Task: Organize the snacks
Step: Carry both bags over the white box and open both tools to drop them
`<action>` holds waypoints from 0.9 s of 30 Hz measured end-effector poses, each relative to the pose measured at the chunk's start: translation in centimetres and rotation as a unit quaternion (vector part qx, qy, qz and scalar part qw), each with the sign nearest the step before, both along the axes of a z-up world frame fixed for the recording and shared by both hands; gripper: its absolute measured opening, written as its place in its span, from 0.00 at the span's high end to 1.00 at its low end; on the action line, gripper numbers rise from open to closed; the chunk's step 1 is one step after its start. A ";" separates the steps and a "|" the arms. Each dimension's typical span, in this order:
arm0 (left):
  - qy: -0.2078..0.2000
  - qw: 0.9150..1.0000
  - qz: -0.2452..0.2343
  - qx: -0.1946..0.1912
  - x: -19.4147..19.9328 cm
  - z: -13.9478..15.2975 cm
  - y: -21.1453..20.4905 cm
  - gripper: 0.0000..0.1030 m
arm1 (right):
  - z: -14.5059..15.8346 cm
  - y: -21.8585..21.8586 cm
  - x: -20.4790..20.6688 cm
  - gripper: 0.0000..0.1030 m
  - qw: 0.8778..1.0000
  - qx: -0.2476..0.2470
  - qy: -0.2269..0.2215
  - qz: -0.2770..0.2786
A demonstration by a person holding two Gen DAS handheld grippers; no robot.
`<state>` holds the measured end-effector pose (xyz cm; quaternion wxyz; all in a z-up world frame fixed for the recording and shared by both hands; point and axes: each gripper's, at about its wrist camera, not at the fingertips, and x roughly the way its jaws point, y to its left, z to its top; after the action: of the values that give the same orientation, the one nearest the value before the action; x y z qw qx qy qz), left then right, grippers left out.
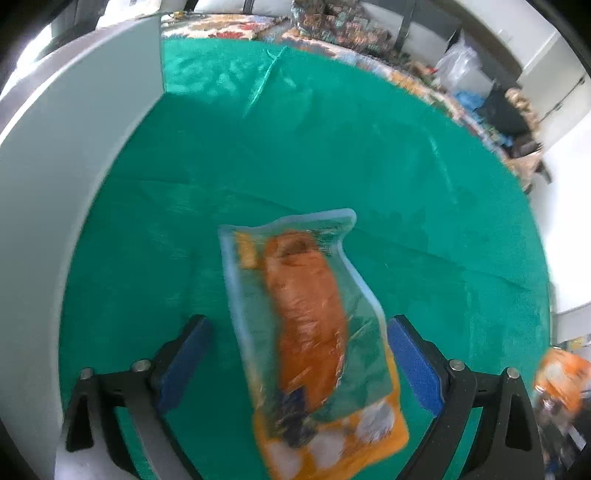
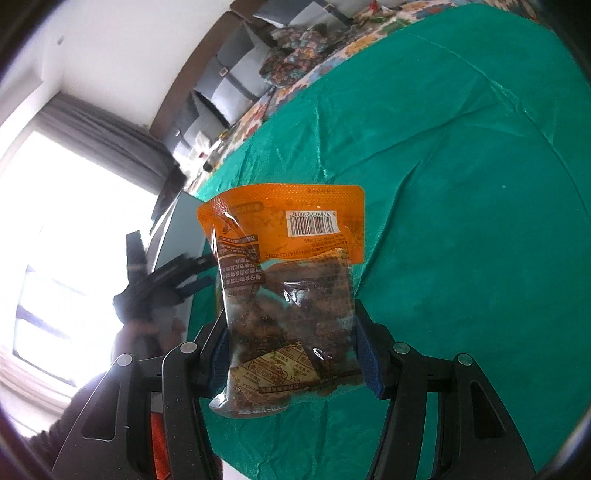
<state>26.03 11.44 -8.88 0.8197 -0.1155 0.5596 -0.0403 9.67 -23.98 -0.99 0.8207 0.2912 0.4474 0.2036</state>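
Note:
A clear packet (image 1: 314, 325) with an orange-brown snack inside and a yellow bottom edge lies between the fingers of my left gripper (image 1: 297, 325) over the green cloth (image 1: 369, 166). The picture is blurred there. The jaws stand wide apart and neither blue pad presses on the packet. My right gripper (image 2: 291, 332) is shut on an orange-topped bag of dark brown snacks (image 2: 288, 280), holding it upright by its lower sides above the green cloth (image 2: 461, 221). That bag also shows at the right edge of the left wrist view, orange bag (image 1: 561, 380).
A tall white container wall (image 1: 55, 184) stands along the left of the cloth. The left gripper (image 2: 177, 280) and a hand show blurred beside a grey bin (image 2: 177, 229). Patterned fabric (image 1: 332, 33) borders the cloth's far edge; shelves and a bright window lie beyond.

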 end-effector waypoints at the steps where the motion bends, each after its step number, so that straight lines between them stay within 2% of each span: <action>1: 0.005 0.999 -0.004 0.037 0.5 -0.3 -1.3 0.02 | 0.1 0.0 0.0 0.42 1.000 -0.001 -0.003 0.002; 3: 0.013 0.992 -0.028 0.119 1.0 -1.2 -3.6 0.00 | 0.2 -0.1 0.3 0.42 1.000 -0.001 -0.008 0.004; 4: -0.006 0.990 -0.035 0.136 0.9 -1.0 -4.1 0.00 | 0.3 -0.3 0.4 0.42 1.000 0.002 -0.010 0.003; 5: -0.006 0.991 -0.033 0.132 0.9 -1.0 -4.0 0.01 | 0.4 -0.4 0.4 0.42 1.000 0.003 -0.011 0.002; 6: 0.006 0.994 -0.025 0.109 0.9 -1.2 -3.3 0.10 | 0.6 -0.5 0.4 0.42 1.000 0.004 -0.014 0.001; 7: -0.004 0.994 -0.017 0.105 0.5 -0.7 -2.7 0.21 | 0.8 -0.7 0.4 0.42 1.000 0.004 -0.016 0.000; 9: -0.011 0.994 -0.040 0.100 0.0 -0.2 -2.1 0.47 | 1.2 -1.0 0.1 0.42 1.000 0.000 -0.022 0.000; 10: -0.011 0.994 -0.049 0.093 -0.3 0.1 -1.4 0.50 | 1.2 -1.1 -0.1 0.42 1.000 -0.001 -0.024 0.001; 12: -0.025 0.996 -0.051 0.068 -1.0 1.1 -0.2 0.63 | 1.3 -1.3 -0.3 0.42 1.000 0.000 -0.024 0.002; 15: -0.042 0.999 -0.034 0.002 -2.5 3.6 1.9 0.68 | 1.5 -1.2 -0.4 0.42 1.000 0.005 -0.022 0.000; 16: -0.047 0.998 -0.029 -0.021 -3.1 4.2 2.5 0.68 | 1.7 -1.1 -0.5 0.42 1.000 0.008 -0.022 -0.001; 17: -0.050 0.998 -0.026 -0.028 -3.5 4.5 2.7 0.69 | 2.0 -0.9 -0.5 0.42 1.000 0.010 -0.023 -0.001; 19: -0.055 0.996 -0.012 -0.074 -5.0 5.2 4.2 0.77 | 2.7 0.0 -0.3 0.42 1.000 0.009 -0.025 0.007; 20: -0.054 0.995 -0.007 -0.089 -5.3 5.6 4.6 0.77 | 3.1 0.4 -0.1 0.42 1.000 0.007 -0.027 0.010; 22: -0.074 0.987 0.007 -0.143 -7.5 8.0 6.8 0.77 | 4.1 1.6 0.2 0.42 0.999 0.008 -0.032 0.020; 23: -0.081 0.985 0.012 -0.154 -7.7 8.7 6.7 0.77 | 4.7 2.2 0.4 0.42 0.999 0.009 -0.035 0.026; 25: -0.112 0.976 0.030 -0.184 -9.7 11.6 9.4 0.77 | 6.3 4.2 0.9 0.42 0.998 0.009 -0.048 0.045; 27: -0.139 0.970 0.046 -0.196 -11.1 14.0 12.2 0.77 | 7.8 7.1 1.8 0.42 0.996 0.013 -0.057 0.073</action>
<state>14.98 23.63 5.16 0.8515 -0.2928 0.4158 -0.1277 11.45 -16.89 6.77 0.8240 0.2567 0.4170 0.2849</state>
